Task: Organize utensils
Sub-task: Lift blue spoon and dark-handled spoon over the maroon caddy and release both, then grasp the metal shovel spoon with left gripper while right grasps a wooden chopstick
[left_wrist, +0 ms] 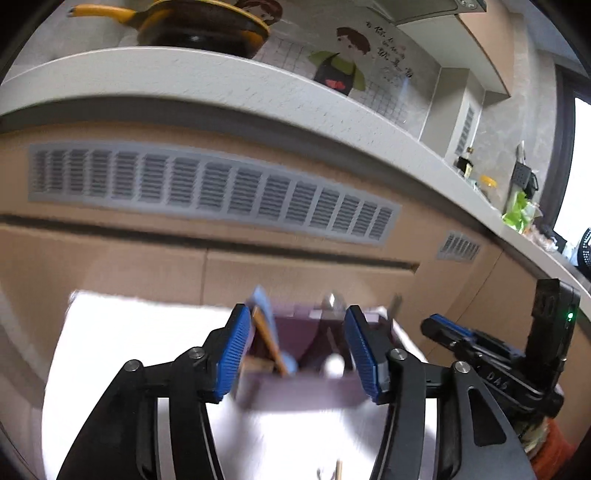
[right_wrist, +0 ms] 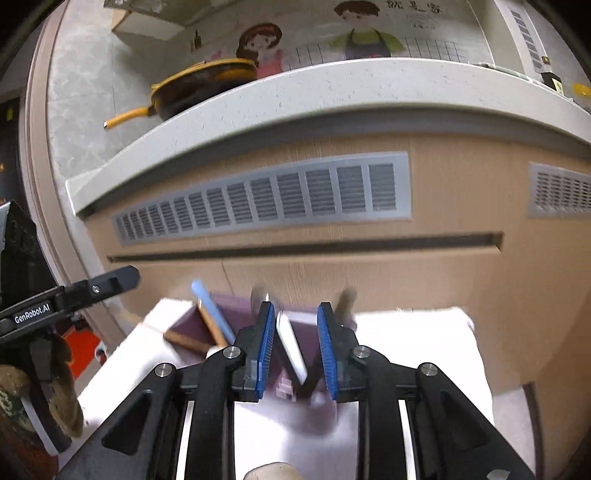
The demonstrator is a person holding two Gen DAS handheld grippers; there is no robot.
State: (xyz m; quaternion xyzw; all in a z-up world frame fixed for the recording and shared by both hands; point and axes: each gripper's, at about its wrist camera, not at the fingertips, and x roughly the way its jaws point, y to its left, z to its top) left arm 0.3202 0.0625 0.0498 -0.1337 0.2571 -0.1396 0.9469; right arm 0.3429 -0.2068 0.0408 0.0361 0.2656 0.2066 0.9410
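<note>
Purple organizer box (left_wrist: 303,391) sat on white tabletop (left_wrist: 122,350), utensils inside, w/ left gripper (left_wrist: 297,356) spread around it; right gripper (right_wrist: 295,350) spread, pads off white utensil (right_wrist: 291,347). Beige cabinets (left_wrist: 110,266) behind, yellow pan (left_wrist: 192,26) on counter.

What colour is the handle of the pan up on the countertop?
Yellow. The pan has a yellow handle and rim with a dark body, clearest in the right wrist view.

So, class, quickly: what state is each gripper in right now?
Left gripper: open, holding nothing, purple organizer box beyond the fingers.
Right gripper: open, white utensil loose between the fingers.
</note>
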